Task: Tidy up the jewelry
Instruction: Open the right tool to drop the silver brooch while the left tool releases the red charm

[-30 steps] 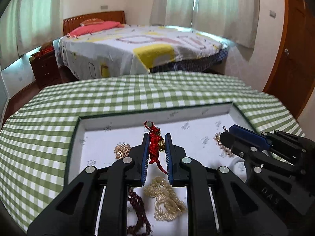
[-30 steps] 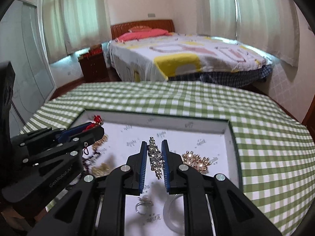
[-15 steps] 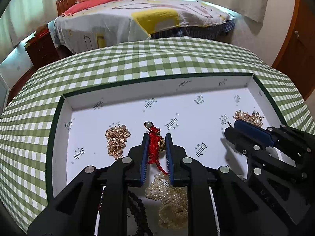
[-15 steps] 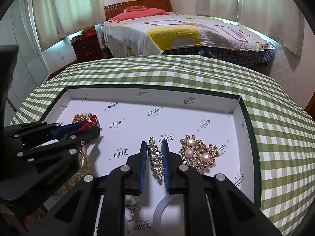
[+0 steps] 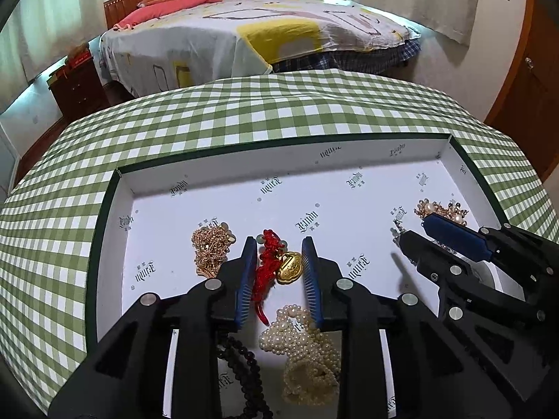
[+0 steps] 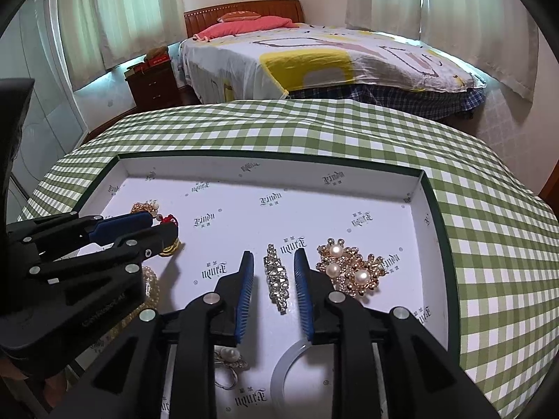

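Note:
A white tray point(image 5: 314, 160) with a dark green rim lies on a green checked table. My left gripper point(image 5: 279, 248) is open; a red knotted charm with a gold pendant point(image 5: 276, 265) lies on the tray floor between its fingers. My right gripper point(image 6: 274, 262) is open; a rhinestone hair clip point(image 6: 276, 281) lies between its fingers. The right gripper also shows in the left wrist view point(image 5: 440, 234), the left one in the right wrist view point(image 6: 139, 227).
In the tray: a gold chain pile point(image 5: 209, 248), a pearl necklace point(image 5: 304, 349), dark beads point(image 5: 244, 366), a gold pearl brooch point(image 6: 349, 272), a white bangle point(image 6: 290, 373), a pearl ring point(image 6: 227, 356). A bed point(image 5: 262, 38) stands behind the table.
Both grippers opened and let go: the red charm and the rhinestone clip now lie on the tray floor. Both grippers lowered toward the tray over the last second.

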`<state>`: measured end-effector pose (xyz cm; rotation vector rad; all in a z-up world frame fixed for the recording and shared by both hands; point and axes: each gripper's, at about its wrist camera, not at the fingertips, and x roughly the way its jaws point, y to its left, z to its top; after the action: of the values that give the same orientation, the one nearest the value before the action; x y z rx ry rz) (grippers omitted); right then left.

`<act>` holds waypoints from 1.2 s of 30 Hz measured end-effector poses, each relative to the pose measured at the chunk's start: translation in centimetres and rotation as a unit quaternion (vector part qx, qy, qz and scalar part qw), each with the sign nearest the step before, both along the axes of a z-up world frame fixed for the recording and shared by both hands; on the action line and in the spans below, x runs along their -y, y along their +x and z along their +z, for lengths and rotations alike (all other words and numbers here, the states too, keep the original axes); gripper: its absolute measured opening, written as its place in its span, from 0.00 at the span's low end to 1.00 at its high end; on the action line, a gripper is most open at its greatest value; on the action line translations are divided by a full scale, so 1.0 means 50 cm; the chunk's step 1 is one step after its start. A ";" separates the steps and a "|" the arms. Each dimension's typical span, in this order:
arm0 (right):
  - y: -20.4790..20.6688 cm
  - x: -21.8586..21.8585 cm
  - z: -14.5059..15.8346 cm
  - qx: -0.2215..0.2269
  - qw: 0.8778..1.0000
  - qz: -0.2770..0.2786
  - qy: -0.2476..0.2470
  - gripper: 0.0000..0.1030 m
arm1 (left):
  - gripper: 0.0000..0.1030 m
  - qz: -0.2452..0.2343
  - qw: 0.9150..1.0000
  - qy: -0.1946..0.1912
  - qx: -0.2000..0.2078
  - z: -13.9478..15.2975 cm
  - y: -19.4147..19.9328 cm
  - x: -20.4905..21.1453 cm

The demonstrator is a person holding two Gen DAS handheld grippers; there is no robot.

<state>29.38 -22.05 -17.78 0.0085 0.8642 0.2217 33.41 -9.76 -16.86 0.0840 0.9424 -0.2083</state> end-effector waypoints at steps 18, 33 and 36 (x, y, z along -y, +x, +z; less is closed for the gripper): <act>-0.051 0.005 0.058 0.035 0.999 -0.003 -0.003 0.27 | 0.37 0.034 0.997 -0.039 0.059 0.072 -0.086 -0.071; -0.211 0.014 0.097 0.066 0.998 -0.015 0.011 0.31 | 0.44 0.066 0.990 -0.034 0.116 0.129 -0.269 -0.159; -0.245 0.005 0.076 0.057 0.998 -0.010 0.009 0.31 | 0.44 0.071 0.990 -0.026 0.116 0.122 -0.306 -0.174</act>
<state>17.14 -22.31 -13.96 0.0198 0.7482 0.2096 18.09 -1.04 -10.77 -0.0080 0.7076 -0.0884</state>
